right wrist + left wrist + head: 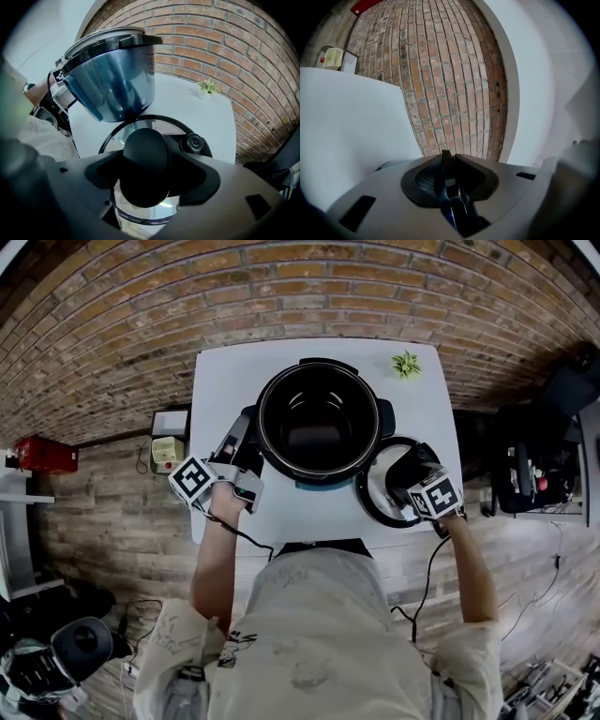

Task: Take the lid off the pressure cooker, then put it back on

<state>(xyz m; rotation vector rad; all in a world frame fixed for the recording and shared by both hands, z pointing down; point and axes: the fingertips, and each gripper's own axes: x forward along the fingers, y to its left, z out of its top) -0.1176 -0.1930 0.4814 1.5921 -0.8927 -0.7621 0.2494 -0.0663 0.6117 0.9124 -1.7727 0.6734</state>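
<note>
The pressure cooker (pixel 319 423) stands open on the white table (pixel 225 381), its dark pot empty. My left gripper (pixel 246 451) is at its left side handle; in the left gripper view the gripper (pixel 446 164) is shut on a thin dark edge of that handle. The glass lid (pixel 386 498) lies flat on the table to the right of the cooker. My right gripper (pixel 412 486) points steeply down over it. In the right gripper view the jaws (pixel 146 168) stand wide around the lid's black knob (pixel 145 154), not clamped on it. The blue cooker body (pixel 112 79) rises just behind.
A small green plant (pixel 406 364) sits at the table's far right corner, also in the right gripper view (pixel 207 86). A brick wall runs behind the table. Left of the table stands a small box (pixel 169 446). The lid's steam valve (pixel 193 140) is beside the knob.
</note>
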